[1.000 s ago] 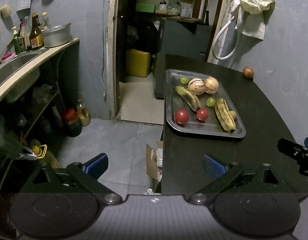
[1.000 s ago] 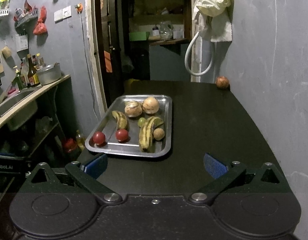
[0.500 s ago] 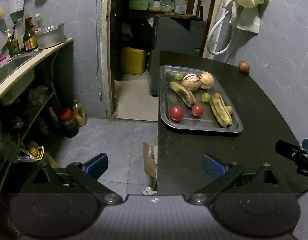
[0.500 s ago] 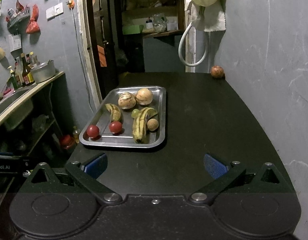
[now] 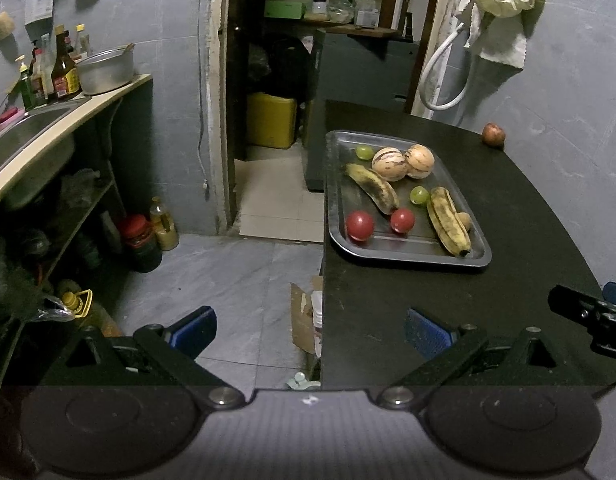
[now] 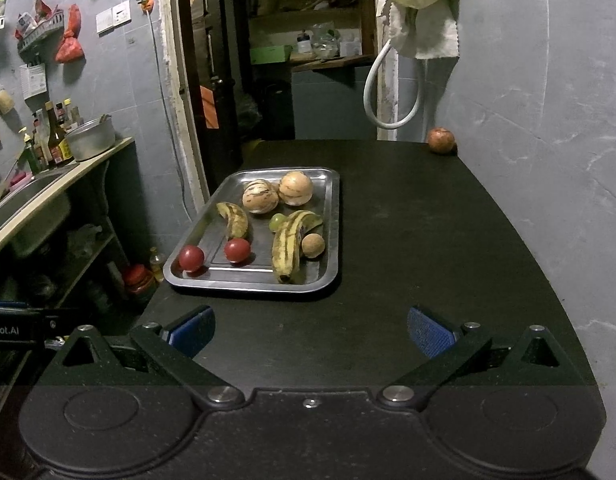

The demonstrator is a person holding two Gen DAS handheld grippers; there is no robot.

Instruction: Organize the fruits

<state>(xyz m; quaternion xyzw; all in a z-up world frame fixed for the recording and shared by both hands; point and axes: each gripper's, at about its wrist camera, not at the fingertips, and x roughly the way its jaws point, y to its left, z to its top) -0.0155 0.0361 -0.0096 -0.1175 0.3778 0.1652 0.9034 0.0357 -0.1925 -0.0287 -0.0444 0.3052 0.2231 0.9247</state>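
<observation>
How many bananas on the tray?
2. One banana lies left of centre on the tray, just beyond the two red fruits; the other banana lies right of centre beside a small brown fruit. None looks hidden.

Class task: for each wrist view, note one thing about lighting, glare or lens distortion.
Left wrist view: fisheye bends the black table's edge into a curve; dark vignette in the corners. Right wrist view: dim light, faint glare on the metal tray's rim; the fruit on the tray stays sharp.
</observation>
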